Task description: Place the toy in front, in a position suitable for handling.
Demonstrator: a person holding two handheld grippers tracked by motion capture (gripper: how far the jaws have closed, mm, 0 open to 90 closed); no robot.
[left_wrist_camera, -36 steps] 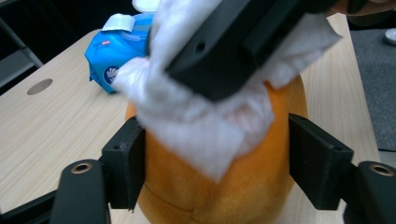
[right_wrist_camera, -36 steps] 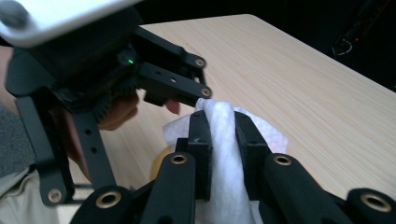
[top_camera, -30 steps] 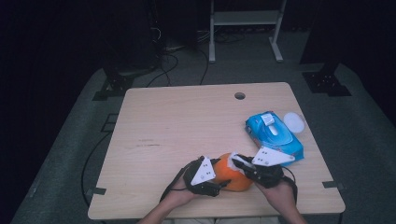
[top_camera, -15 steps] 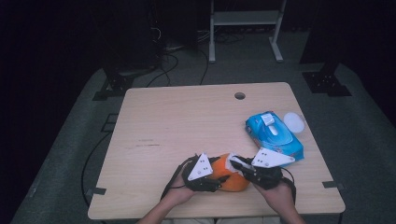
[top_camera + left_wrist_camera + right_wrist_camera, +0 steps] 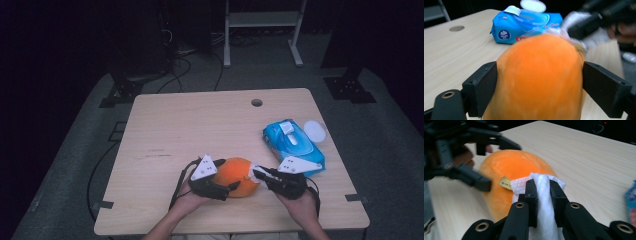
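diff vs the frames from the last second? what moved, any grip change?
The left gripper has just been opening its jaws, with the orange fruit between them; in its own view there are slight gaps at both pads. The right gripper stays clamped on the white wipe, pressed against the fruit. The hands shifted only slightly. The blue wipes pack with its lid open and the table are unchanged.

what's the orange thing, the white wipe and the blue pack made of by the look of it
Orange thing: looks like soft plush fabric, matt and fuzzy, with a small sewn-in tag; probably a stuffed toy fruit.
White wipe: thin, faintly dimpled non-woven tissue, crumpled between the right gripper's jaws.
Blue pack: glossy printed plastic film, with a hard white plastic flip lid standing open.
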